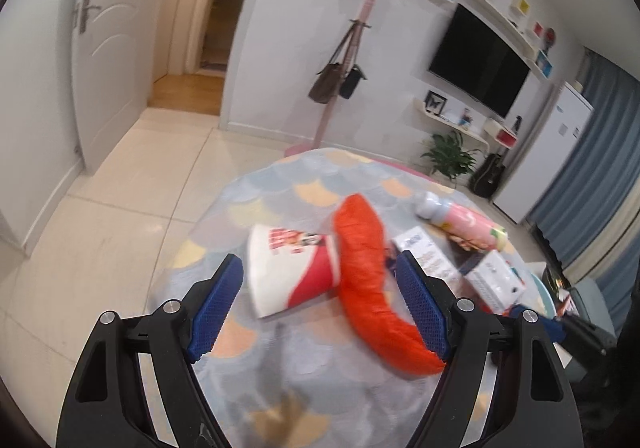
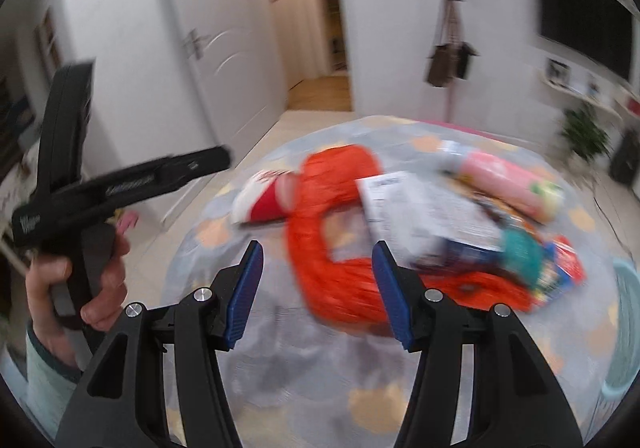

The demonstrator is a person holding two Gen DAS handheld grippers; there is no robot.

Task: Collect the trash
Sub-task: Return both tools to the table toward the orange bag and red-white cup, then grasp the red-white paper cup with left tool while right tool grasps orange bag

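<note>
A round table (image 1: 256, 376) with a pastel scale-pattern cloth carries the trash. A white and red paper cup (image 1: 288, 272) lies on its side beside a crumpled orange plastic bag (image 1: 364, 280). My left gripper (image 1: 320, 304) hovers over both, open, with the bag's lower end close to its right pad (image 1: 424, 304). Right of them lie white boxes (image 1: 424, 252) and a pink bottle (image 1: 464, 220). In the blurred right wrist view my right gripper (image 2: 320, 296) is open above the orange bag (image 2: 320, 248), holding nothing. A hand (image 2: 100, 280) grips the left tool's handle at the left.
Colourful wrappers (image 2: 552, 268) and a white box (image 2: 420, 208) are piled at the table's right. A pale teal rim (image 2: 624, 328) shows at the right table edge. Beyond the table are a pink coat stand with bags (image 1: 340, 80), a wall TV (image 1: 480, 60), a plant (image 1: 448, 156) and tiled floor (image 1: 120, 208).
</note>
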